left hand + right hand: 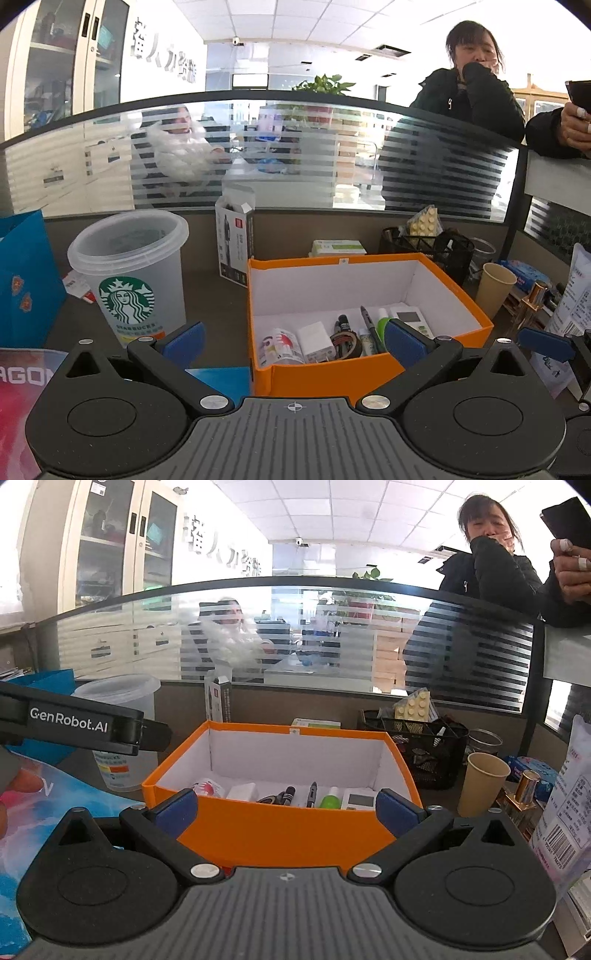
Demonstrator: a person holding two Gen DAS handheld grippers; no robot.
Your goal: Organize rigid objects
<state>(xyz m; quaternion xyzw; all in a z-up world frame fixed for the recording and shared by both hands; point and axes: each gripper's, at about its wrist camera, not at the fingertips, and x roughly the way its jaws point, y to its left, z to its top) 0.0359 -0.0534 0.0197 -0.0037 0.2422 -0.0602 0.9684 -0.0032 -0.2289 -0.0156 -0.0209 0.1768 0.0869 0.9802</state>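
An orange box [369,373] with a white inside stands on the desk in front of both grippers; it also shows in the right wrist view [280,830]. Inside lie a small labelled bottle [281,345], a white charger [314,340], a tape roll [345,343], black pens [371,326], a green-capped tube [330,800] and a white remote-like device [410,320]. My left gripper [293,341] is open and empty, close before the box's front wall. My right gripper [286,810] is open and empty, also at the front wall.
A Starbucks plastic cup [129,273] stands left of the box. A paper cup [482,784], a black mesh organizer [424,746], a gold bottle [526,788] and packets stand right. A small carton [236,240] stands behind. A blue bag [26,280] is far left.
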